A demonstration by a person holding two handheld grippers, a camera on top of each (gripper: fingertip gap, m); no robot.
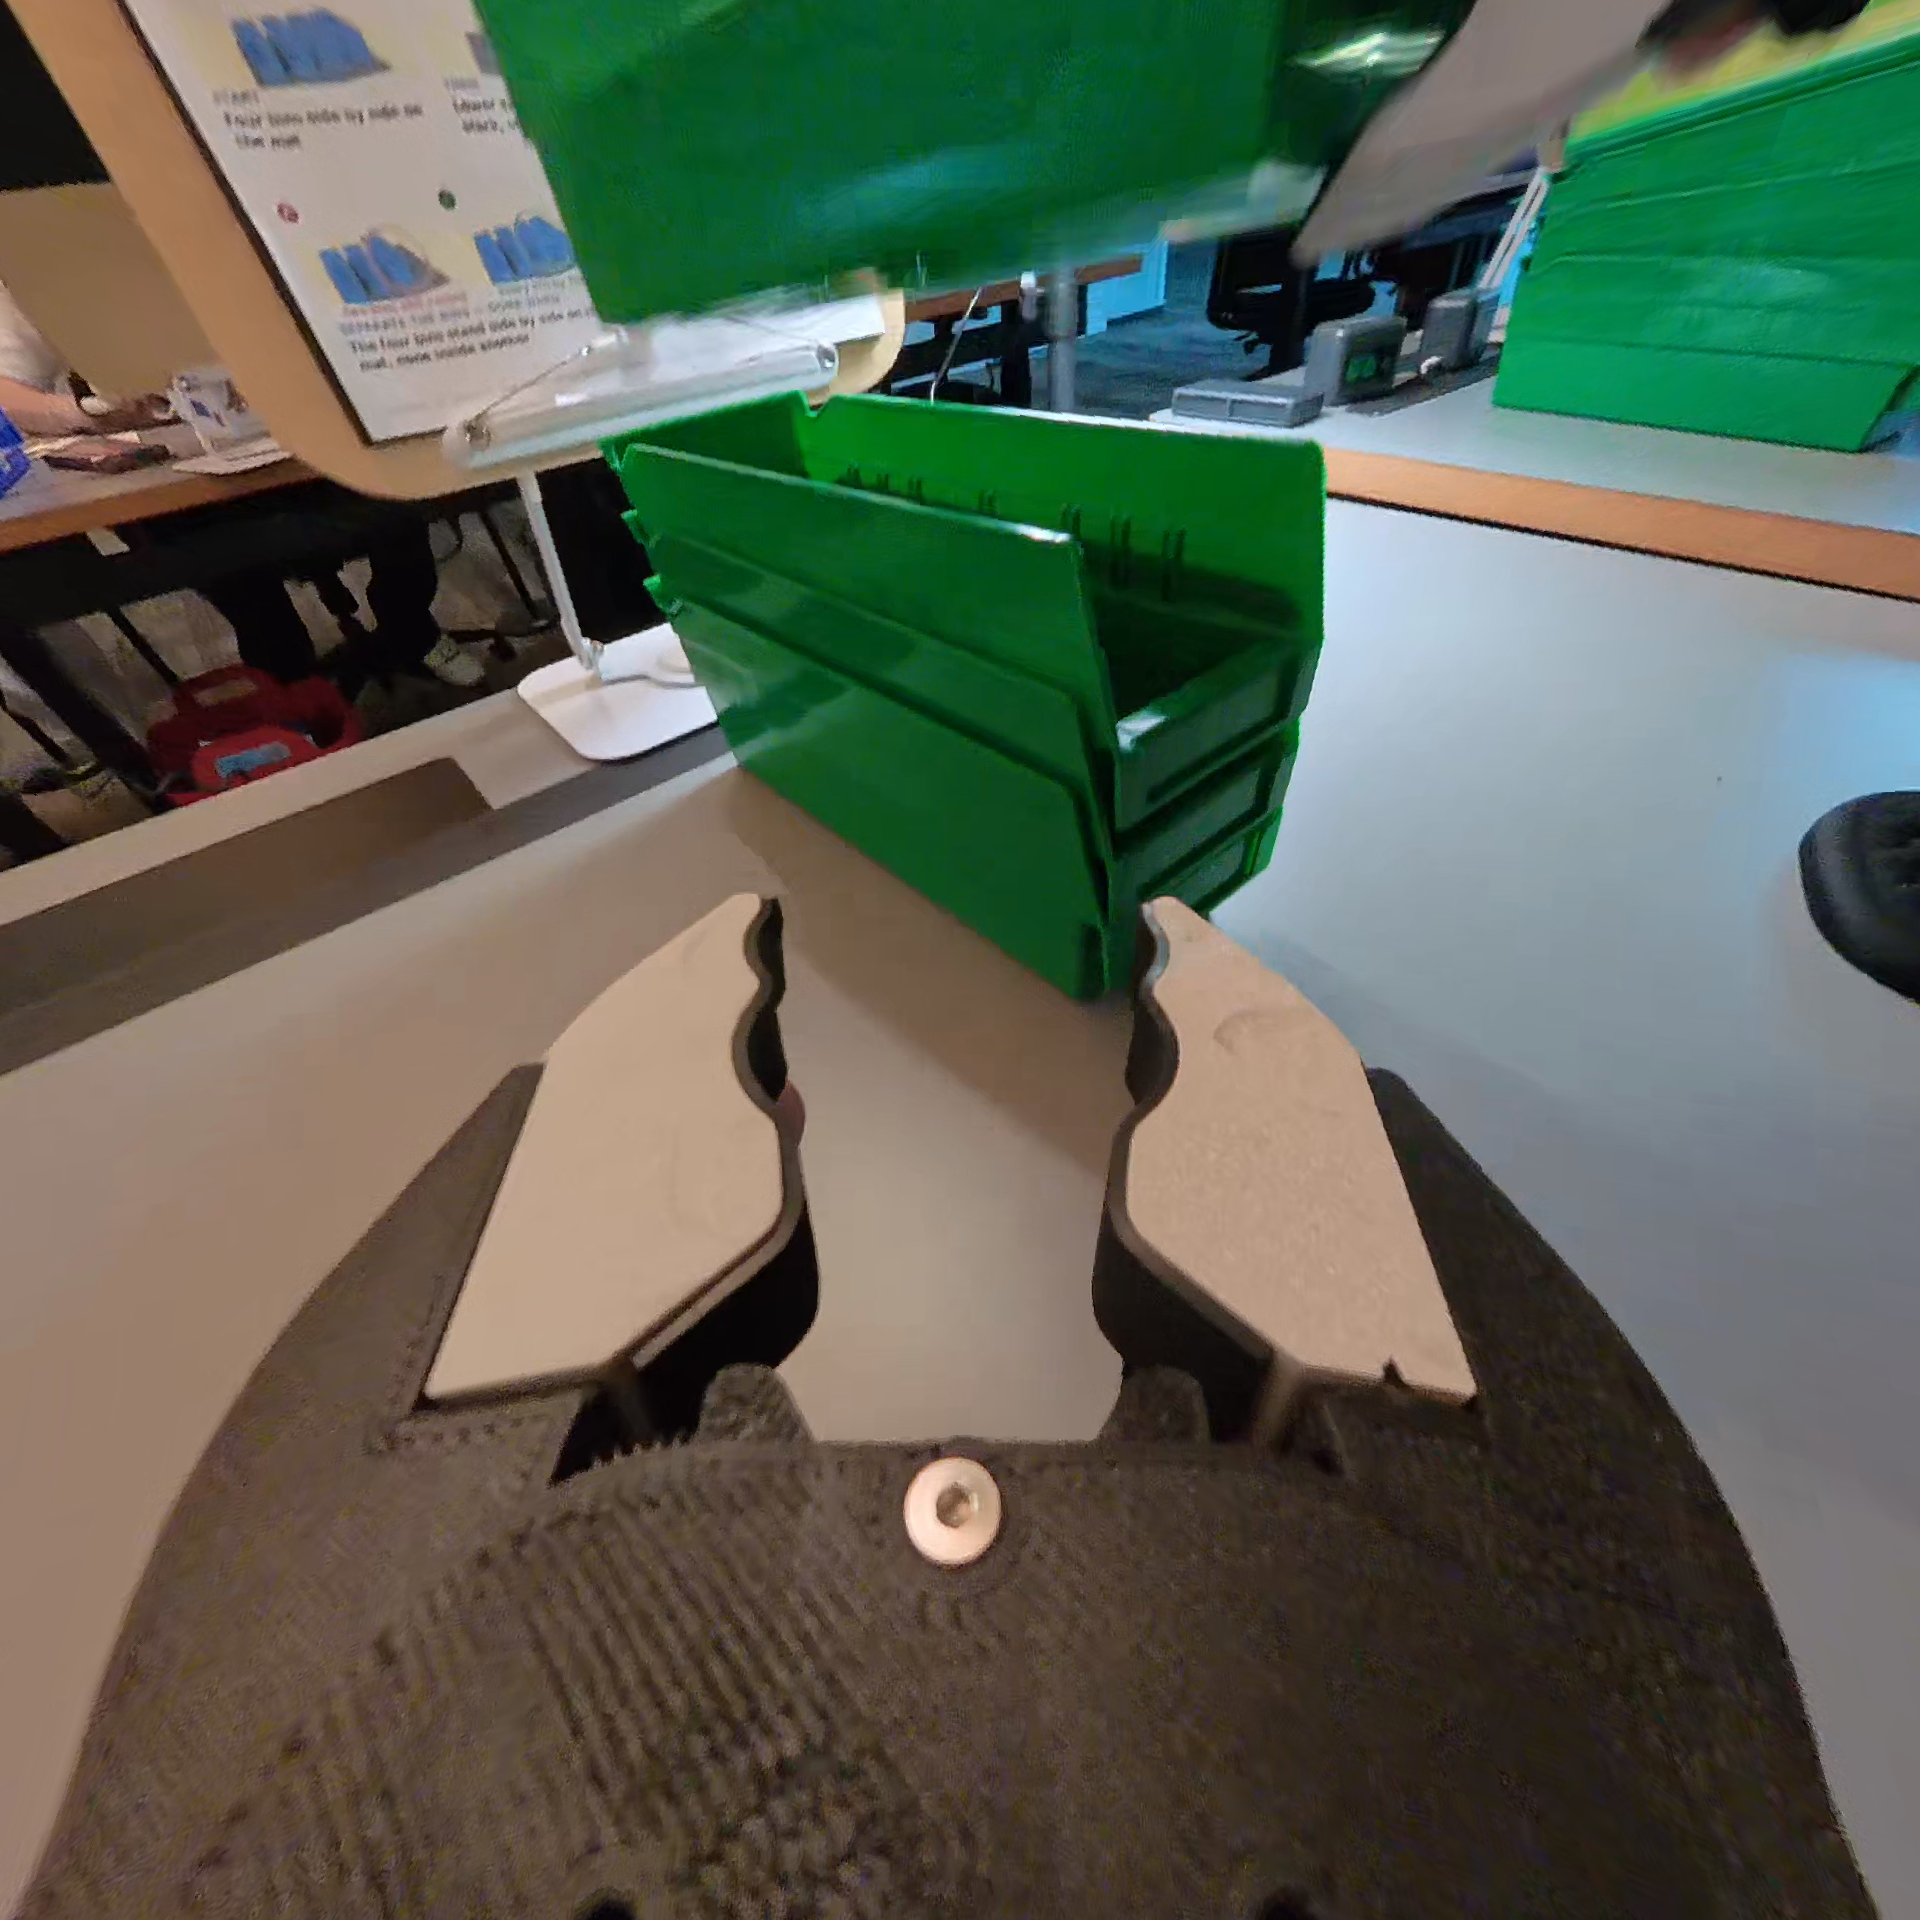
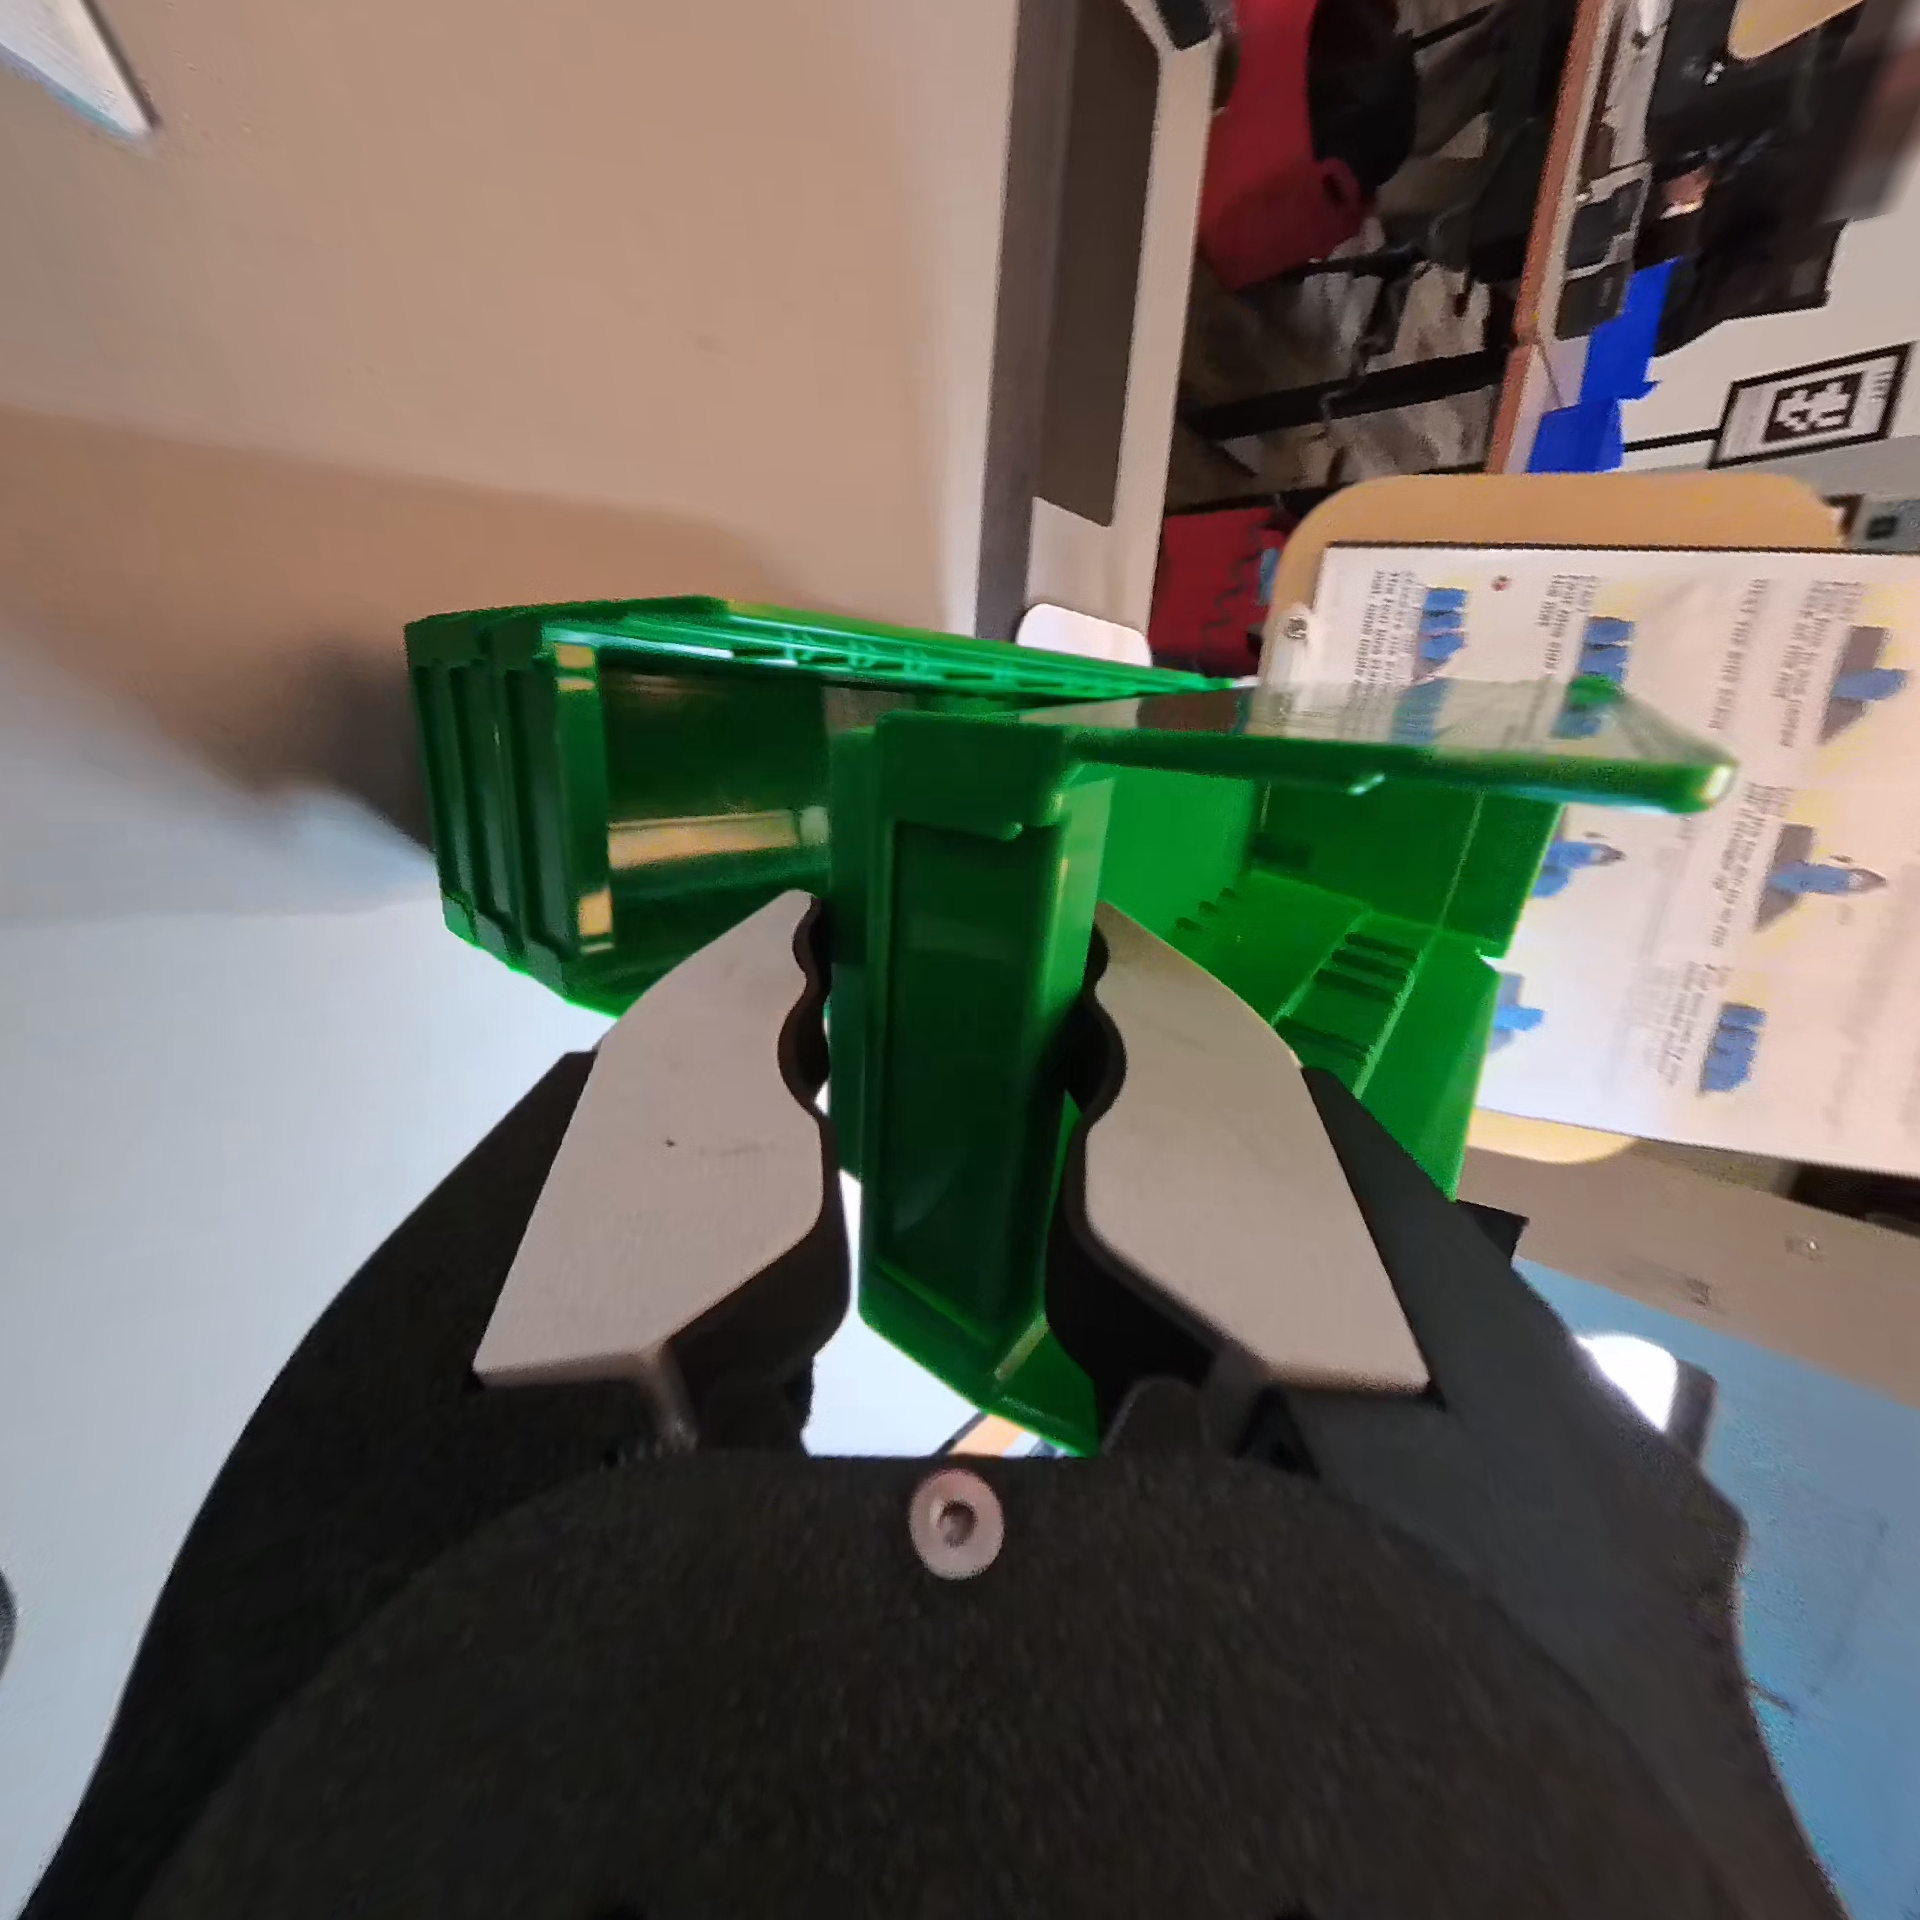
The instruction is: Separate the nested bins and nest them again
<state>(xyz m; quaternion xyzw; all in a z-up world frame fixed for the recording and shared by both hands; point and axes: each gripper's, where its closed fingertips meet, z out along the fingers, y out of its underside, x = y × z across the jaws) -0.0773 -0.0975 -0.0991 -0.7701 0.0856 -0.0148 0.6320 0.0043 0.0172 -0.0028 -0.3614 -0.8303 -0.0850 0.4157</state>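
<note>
We've got the grey table w/ a nested stack of green bins standing on it, straight ahead of the left gripper. The stack's long axis runs away from us and a bit left, its near end corner just beside the left gripper's right fingertip.

Above the stack hangs the lifted green bin, blurred, clear of the rest. We judge this is the separating step.

The right gripper is clamped on that lifted green bin's end wall, so the right side carries it.

The left gripper is spread wide w/ nothing between the fingers; it's the nearer one to the stack, so bracing or taking the next bin likely falls to it.
</note>
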